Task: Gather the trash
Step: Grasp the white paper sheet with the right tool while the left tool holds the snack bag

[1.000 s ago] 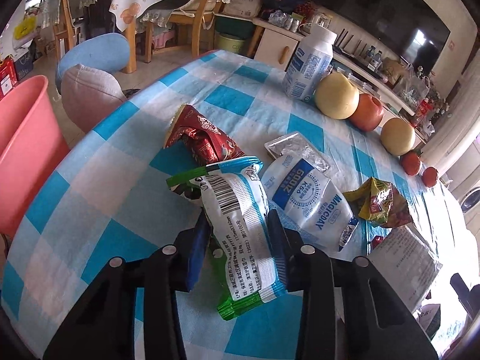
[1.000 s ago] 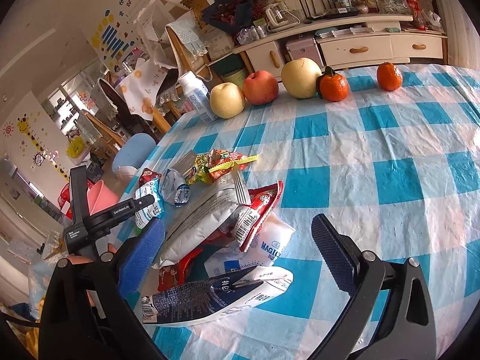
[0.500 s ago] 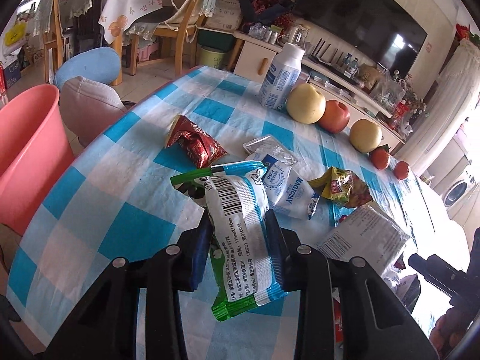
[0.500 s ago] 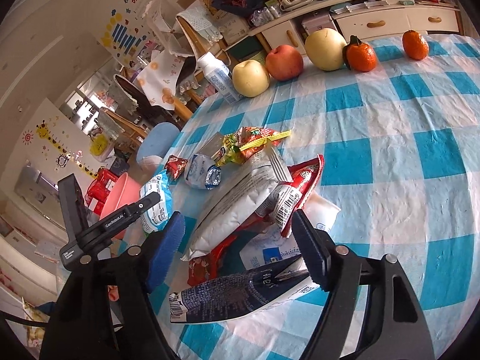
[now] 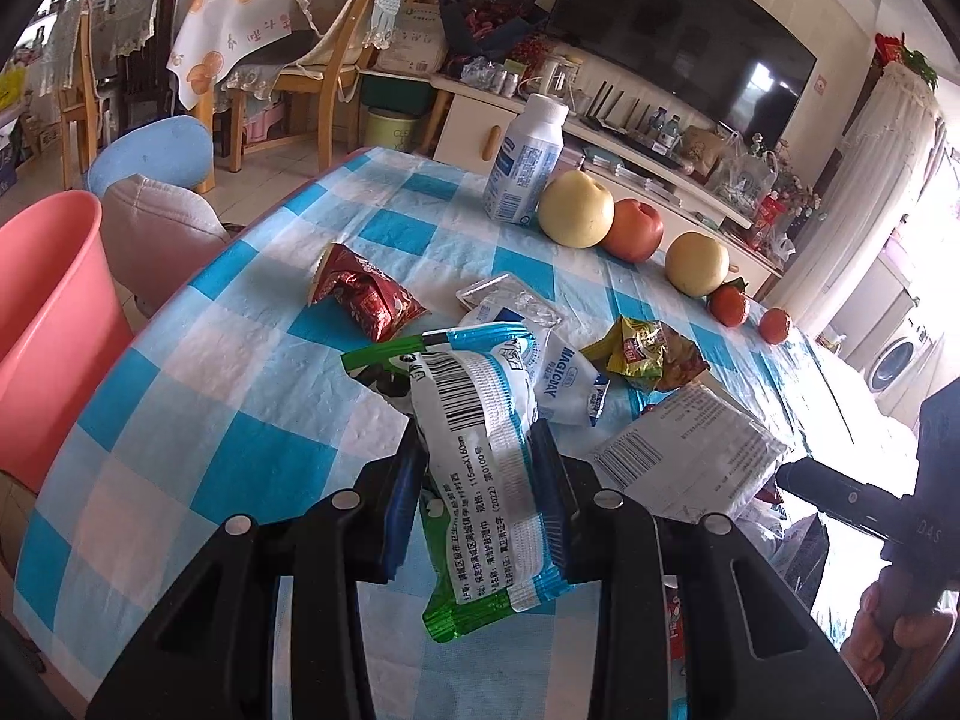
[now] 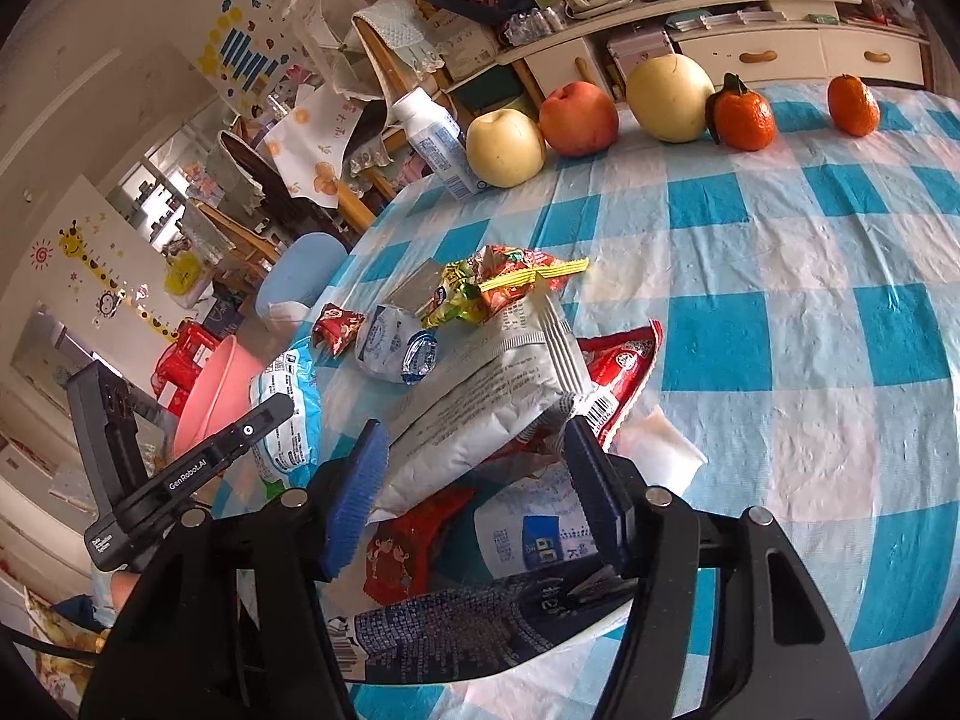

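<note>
Fingers of the left gripper [image 5: 480,474] are pinching a green-and-blue wrapper [image 5: 480,420] by its middle, and it is hanging clear of the worktop [image 5: 240,360]. Its glossy film is looking slick, so it could be slipping out on the way to the pink bin [image 5: 42,324] waiting just beside the worktop's edge.

Fingers of the right gripper [image 6: 474,492] are standing apart, straddling a large white bag [image 6: 480,396] without yet squeezing it. That bag is lying on top of a red packet [image 6: 618,366] and near a dark blue packet [image 6: 456,624], so a closing grip could be catching two at once or dragging the pile.

Counting outward from the grippers, I am seeing one small red wrapper [image 5: 366,294], one clear foil sachet [image 5: 510,306], one white Magicday pouch [image 5: 564,378] and one yellow-green wrapper [image 5: 648,354] lying loose. Beyond them one white bottle [image 5: 528,162], two pale pears [image 5: 576,210], one red apple [image 5: 633,228] and two tangerines [image 5: 729,303] are sitting in a row; a careless sweep could be knocking these off.
</note>
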